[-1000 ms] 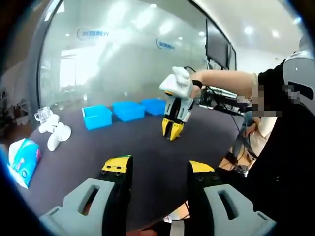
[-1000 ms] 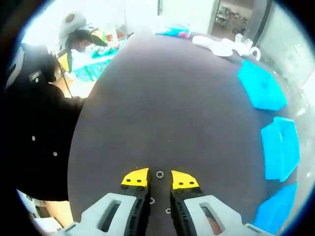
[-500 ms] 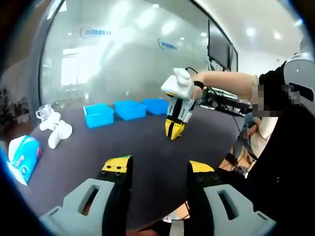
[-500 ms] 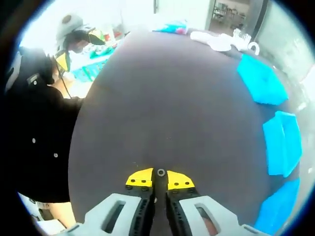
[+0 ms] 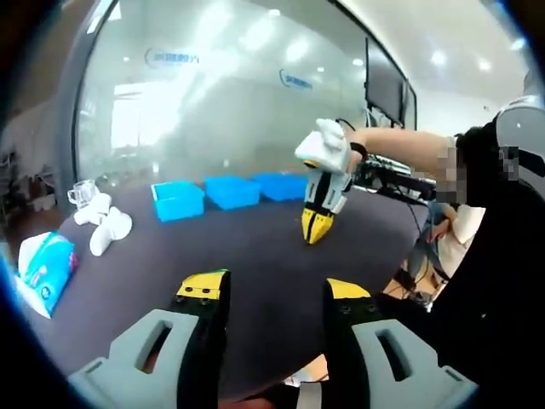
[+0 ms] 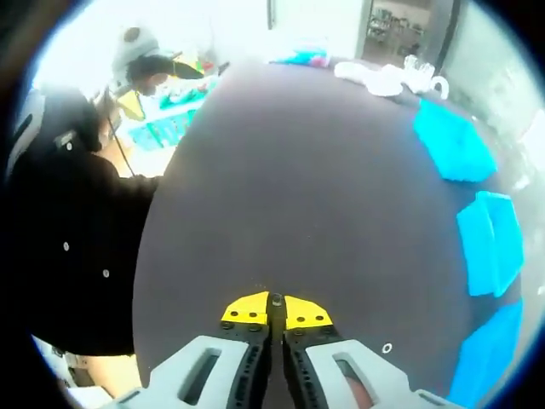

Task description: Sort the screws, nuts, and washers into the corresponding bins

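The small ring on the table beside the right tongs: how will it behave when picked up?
The ring lies flat and looks tiny, so it is probably light and hard to pinch. On the smooth table it may slide rather than lift. The right tongs, shut on a similar part, suggest a tip grip works.

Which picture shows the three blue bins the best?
The left gripper view: all three blue bins stand whole in a row on the dark table, side walls visible. The right gripper view sees the blue bins from above, squeezed along its right edge, the nearest one partly cut off.
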`<action>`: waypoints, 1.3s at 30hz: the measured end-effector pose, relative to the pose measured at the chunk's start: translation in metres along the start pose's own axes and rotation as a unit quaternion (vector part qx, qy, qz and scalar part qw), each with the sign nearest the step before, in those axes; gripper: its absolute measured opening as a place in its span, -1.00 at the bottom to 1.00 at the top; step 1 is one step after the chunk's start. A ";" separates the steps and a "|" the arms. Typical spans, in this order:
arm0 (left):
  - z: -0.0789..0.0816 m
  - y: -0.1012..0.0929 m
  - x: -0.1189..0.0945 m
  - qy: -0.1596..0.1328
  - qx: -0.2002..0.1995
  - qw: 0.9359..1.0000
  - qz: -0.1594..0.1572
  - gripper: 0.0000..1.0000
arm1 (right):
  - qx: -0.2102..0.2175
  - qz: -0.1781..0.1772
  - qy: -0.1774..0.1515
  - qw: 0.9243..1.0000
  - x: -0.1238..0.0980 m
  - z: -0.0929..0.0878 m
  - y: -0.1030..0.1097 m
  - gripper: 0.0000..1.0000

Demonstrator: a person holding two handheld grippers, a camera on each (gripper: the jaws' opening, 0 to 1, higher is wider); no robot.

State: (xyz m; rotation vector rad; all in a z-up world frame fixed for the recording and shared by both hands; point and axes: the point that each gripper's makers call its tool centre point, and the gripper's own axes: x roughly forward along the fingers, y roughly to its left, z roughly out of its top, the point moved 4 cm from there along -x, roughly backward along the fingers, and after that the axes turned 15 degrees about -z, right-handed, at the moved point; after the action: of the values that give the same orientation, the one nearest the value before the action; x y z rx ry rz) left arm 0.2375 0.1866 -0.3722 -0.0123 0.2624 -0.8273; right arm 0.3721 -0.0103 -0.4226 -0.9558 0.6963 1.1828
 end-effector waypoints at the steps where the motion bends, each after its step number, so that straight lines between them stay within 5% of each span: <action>1: 0.000 0.002 -0.001 -0.002 -0.002 1.000 0.003 -0.17 | 0.006 -0.001 -0.007 1.000 -0.003 -0.001 0.001 -0.97; 12: 0.011 0.002 0.001 -0.015 0.005 1.000 0.008 -0.17 | 0.081 -0.078 -0.106 0.988 -0.040 -0.004 -0.016 -0.97; 19: 0.020 0.006 -0.001 -0.029 0.011 0.999 0.021 -0.17 | 0.143 -0.149 -0.199 0.958 -0.068 0.000 -0.023 -0.97; 26: 0.026 0.011 -0.007 -0.044 0.014 0.998 0.039 -0.17 | 0.214 -0.242 -0.286 0.902 -0.092 0.000 -0.017 -0.97; 30: 0.031 0.014 -0.009 -0.054 0.014 0.997 0.050 -0.17 | 0.262 -0.317 -0.322 0.853 -0.108 -0.002 -0.020 -0.97; 36: 0.033 0.015 -0.011 -0.063 0.010 0.996 0.059 -0.17 | 0.318 -0.379 -0.373 0.785 -0.129 -0.001 -0.022 -0.97; 39: 0.032 0.014 -0.012 -0.060 0.012 0.996 0.057 -0.17 | 0.326 -0.388 -0.389 0.769 -0.136 0.001 -0.032 -0.97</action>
State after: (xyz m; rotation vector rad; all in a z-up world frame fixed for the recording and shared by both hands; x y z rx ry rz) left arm 0.2470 0.2018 -0.3399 -0.0244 0.1377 -0.7137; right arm 0.3679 -0.0719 -0.2976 -0.0478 -0.0328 0.4189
